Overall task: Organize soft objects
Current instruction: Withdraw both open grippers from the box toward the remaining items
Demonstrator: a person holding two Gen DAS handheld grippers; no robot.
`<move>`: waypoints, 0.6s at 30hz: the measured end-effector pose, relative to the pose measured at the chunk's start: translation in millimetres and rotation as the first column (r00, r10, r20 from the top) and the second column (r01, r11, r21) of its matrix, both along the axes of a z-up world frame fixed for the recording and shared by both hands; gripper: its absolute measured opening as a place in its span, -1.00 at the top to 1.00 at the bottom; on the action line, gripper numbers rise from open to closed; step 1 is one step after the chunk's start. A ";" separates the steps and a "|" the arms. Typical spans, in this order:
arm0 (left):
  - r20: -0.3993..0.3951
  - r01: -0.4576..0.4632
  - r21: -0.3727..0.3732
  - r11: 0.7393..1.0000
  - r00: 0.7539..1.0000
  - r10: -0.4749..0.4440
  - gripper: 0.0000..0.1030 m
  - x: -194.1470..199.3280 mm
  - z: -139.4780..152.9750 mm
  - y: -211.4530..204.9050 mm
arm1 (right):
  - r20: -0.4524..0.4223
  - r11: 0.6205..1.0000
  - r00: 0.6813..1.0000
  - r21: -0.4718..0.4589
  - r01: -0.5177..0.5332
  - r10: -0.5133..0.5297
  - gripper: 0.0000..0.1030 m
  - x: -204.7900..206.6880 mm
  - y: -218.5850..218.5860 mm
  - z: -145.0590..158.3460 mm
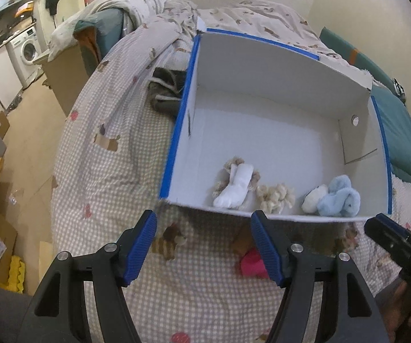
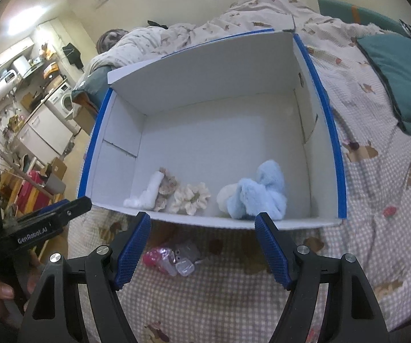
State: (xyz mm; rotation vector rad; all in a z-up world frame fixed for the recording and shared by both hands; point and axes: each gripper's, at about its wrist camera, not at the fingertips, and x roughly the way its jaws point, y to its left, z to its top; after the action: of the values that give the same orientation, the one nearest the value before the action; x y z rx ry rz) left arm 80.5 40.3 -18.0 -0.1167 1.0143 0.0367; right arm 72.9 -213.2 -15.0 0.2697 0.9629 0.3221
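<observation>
Your white box [image 2: 205, 65] with blue edges holds a white sock [image 2: 148, 191], a cream scrunchie [image 2: 191, 195] and a fluffy blue toy [image 2: 258, 195]. Your left hand-held gripper [image 1: 204, 228] and right hand-held gripper [image 2: 202, 228] are both released, grasping nothing, above the checked bed [image 2: 205, 300].

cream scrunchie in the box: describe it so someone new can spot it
Find the white box with blue-taped edges on the checked bedspread. Three soft bundles sit in a row along its near wall; the cream scrunchie is the middle one. Unlike the white sock bundle on its left and the fluffy blue bundle on its right, it is a ruffled, flower-like ring, all cream.
</observation>
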 end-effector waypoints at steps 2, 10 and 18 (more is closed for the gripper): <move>-0.018 -0.013 -0.013 1.000 1.000 0.012 -0.27 -6.6 -3.9 3.2 | -0.005 1.000 1.000 0.006 0.009 -0.009 -0.54 -3.9 -1.6 -0.8; -0.032 -0.034 -0.015 0.999 0.999 0.033 -0.27 -22.9 -8.5 2.3 | -0.030 0.999 0.999 0.026 0.042 -0.041 -0.54 -13.0 -7.9 -5.7; -0.059 -0.081 -0.007 0.997 0.995 0.080 -0.27 -23.2 -15.4 9.0 | -0.091 0.997 0.993 0.024 0.074 -0.072 -0.54 -13.3 -8.9 -18.9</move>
State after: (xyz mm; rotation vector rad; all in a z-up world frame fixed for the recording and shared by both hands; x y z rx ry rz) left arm 57.3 49.4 -33.4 -0.1665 1.0684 0.1094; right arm 59.6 -222.1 -33.9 0.3464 1.0350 0.2579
